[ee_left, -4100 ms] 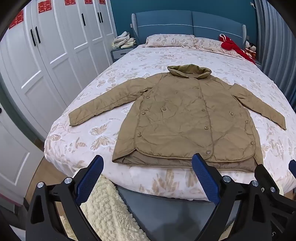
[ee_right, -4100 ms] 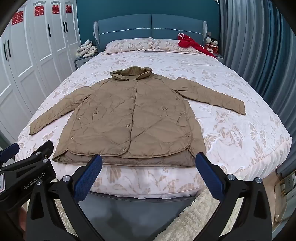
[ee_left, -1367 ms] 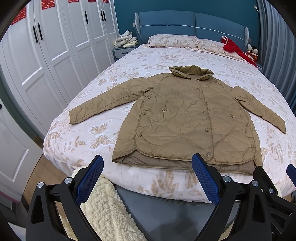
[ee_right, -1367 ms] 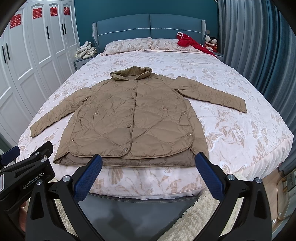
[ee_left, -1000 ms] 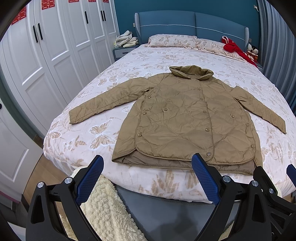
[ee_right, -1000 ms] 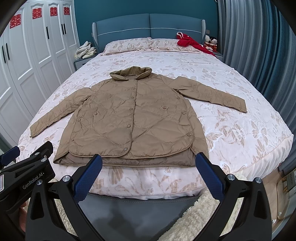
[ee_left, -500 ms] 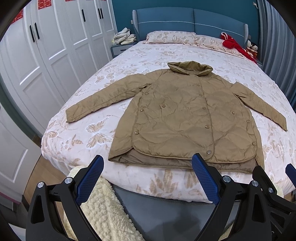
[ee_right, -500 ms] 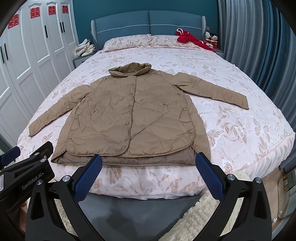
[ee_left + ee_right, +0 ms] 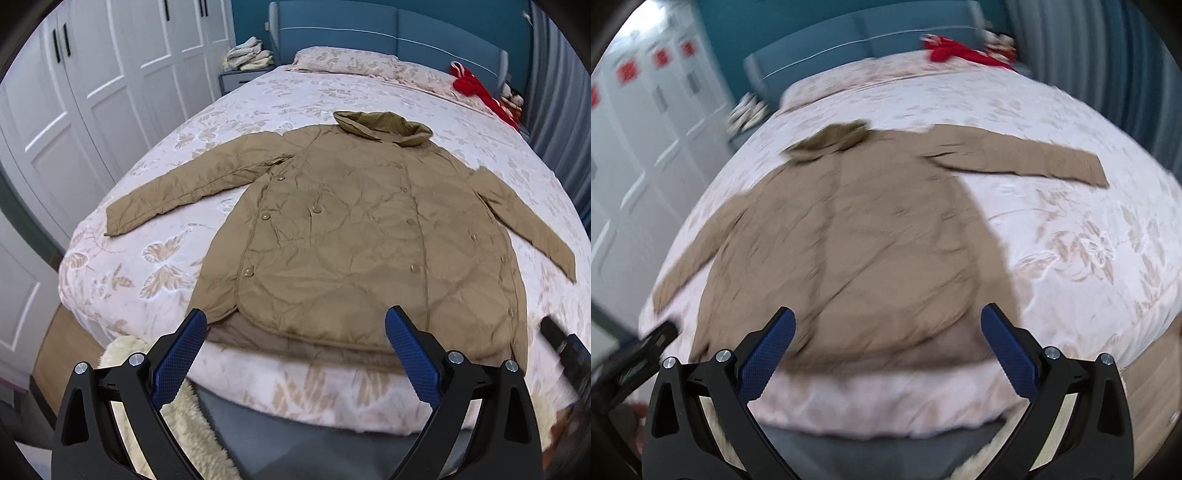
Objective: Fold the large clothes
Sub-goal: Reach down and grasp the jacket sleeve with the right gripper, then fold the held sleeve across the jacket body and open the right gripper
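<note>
A tan quilted jacket [image 9: 351, 236] lies flat and buttoned on the floral bed [image 9: 155, 266], collar toward the headboard and both sleeves spread out. In the right wrist view the jacket [image 9: 871, 240] is blurred by motion. My left gripper [image 9: 293, 326] hangs open just above the jacket's hem at the foot of the bed, holding nothing. My right gripper [image 9: 886, 325] is open too, over the hem nearer the jacket's right side, nothing between its blue pads.
White wardrobe doors [image 9: 92, 92] line the left of the bed. A fluffy cream rug [image 9: 177, 413] lies on the floor by the bed's foot. Pillows [image 9: 347, 62] and a red garment [image 9: 476, 88] sit at the headboard. Grey curtains [image 9: 1108, 55] hang on the right.
Both grippers have moved forward toward the jacket's hem, which now looks larger and closer. The right view has tilted and blurred with fast motion. Both stay open.
</note>
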The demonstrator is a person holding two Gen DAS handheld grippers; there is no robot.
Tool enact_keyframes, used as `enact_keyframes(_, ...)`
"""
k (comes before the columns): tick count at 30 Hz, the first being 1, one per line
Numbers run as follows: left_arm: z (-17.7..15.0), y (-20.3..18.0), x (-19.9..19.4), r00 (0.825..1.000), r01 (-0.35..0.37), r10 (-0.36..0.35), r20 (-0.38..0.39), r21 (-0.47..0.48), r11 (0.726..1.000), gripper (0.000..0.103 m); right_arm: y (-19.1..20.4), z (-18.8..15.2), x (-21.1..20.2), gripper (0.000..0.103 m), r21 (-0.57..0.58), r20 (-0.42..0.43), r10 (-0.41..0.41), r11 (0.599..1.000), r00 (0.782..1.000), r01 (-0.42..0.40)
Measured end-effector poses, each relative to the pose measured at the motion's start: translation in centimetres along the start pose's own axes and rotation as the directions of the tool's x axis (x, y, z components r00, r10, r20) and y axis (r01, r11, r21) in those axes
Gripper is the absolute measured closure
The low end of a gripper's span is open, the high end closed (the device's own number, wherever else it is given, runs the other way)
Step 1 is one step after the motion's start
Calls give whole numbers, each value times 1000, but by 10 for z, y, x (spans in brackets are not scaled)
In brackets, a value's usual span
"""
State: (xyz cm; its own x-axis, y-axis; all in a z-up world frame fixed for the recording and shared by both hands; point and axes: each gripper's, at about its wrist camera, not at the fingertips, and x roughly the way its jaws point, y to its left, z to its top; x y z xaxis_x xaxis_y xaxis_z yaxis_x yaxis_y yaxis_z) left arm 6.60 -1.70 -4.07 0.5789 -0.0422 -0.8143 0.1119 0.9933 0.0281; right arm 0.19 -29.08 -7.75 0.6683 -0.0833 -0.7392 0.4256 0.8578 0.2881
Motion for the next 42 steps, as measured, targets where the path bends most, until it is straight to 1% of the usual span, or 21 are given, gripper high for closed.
enact_keyframes(2, 9, 2, 10, 1000, 18, -18, -8, -28, 999, 8, -43, 22, 21, 5, 111, 2, -3, 994, 1000, 3)
enact_keyframes(4, 19, 5, 20, 1000, 18, -19, -10, -61, 998, 8, -85, 41, 39, 5, 215, 15, -21, 976, 1000, 18)
enact_keyframes(8, 38, 3, 44, 999, 21, -23, -27, -84, 996, 8, -173, 76, 74, 5, 408, 35, -89, 910, 995, 67)
enact_keyframes(12, 56, -6, 73, 999, -16, 12, -51, -71, 997, 8, -234, 105, 103, 5, 499, 65, -154, 861, 986, 101)
enact_keyframes(18, 82, -23, 110, 995, -90, 88, -56, -47, 995, 8, -287, 136, 143, 7, 571, 63, -190, 812, 980, 121)
enact_keyframes(20, 92, -31, 123, 993, -108, 106, -51, -35, 994, 8, -298, 142, 156, 11, 581, 62, -195, 805, 979, 124)
enact_keyframes(22, 101, -41, 137, 990, -134, 133, -49, -14, 991, 8, -309, 147, 172, 21, 603, 49, -189, 789, 981, 122)
enact_keyframes(24, 108, -48, 147, 988, -151, 151, -44, -5, 989, 8, -319, 150, 184, 25, 630, 40, -182, 768, 983, 117)
enact_keyframes(26, 114, -53, 156, 985, -166, 166, -46, -6, 986, 8, -324, 155, 189, 27, 635, 67, -203, 764, 977, 116)
enact_keyframes(27, 116, -54, 160, 985, -169, 168, -49, -9, 986, 8, -324, 158, 191, 34, 632, 73, -213, 766, 974, 120)
enact_keyframes(28, 118, -55, 165, 985, -166, 165, -55, -14, 986, 8, -325, 162, 194, 45, 628, 77, -221, 768, 972, 125)
enact_keyframes(29, 120, -56, 168, 985, -165, 163, -58, -18, 986, 8, -326, 166, 197, 51, 624, 78, -225, 771, 971, 128)
enact_keyframes(30, 121, -57, 169, 985, -164, 163, -59, -22, 986, 8, -326, 170, 202, 67, 621, 79, -218, 774, 973, 123)
enact_keyframes(31, 122, -57, 172, 985, -162, 160, -59, -24, 987, 8, -326, 174, 205, 85, 615, 83, -210, 780, 974, 116)
enact_keyframes(32, 123, -58, 174, 985, -161, 160, -59, -25, 987, 8, -324, 178, 208, 92, 610, 89, -202, 785, 975, 108)
enact_keyframes(33, 123, -58, 175, 985, -161, 159, -60, -26, 987, 8, -318, 184, 208, 96, 590, 101, -202, 800, 974, 104)
enact_keyframes(36, 124, -57, 180, 985, -158, 155, -69, -31, 987, 8, -282, 209, 195, 99, 491, 169, -209, 865, 963, 101)
enact_keyframes(38, 124, -54, 183, 985, -156, 153, -74, -35, 987, 8, -251, 224, 181, 99, 429, 230, -157, 902, 961, 45)
enact_keyframes(39, 123, -52, 184, 985, -157, 154, -77, -37, 987, 8, -224, 235, 171, 99, 383, 263, -93, 924, 960, -15)
enact_keyframes(41, 122, -47, 186, 984, -160, 156, -83, -43, 986, 8, -186, 247, 161, 99, 316, 281, 1, 944, 960, -93)
enact_keyframes(42, 122, -44, 187, 984, -160, 155, -86, -48, 986, 8, -157, 254, 156, 99, 260, 285, 67, 955, 956, -144)
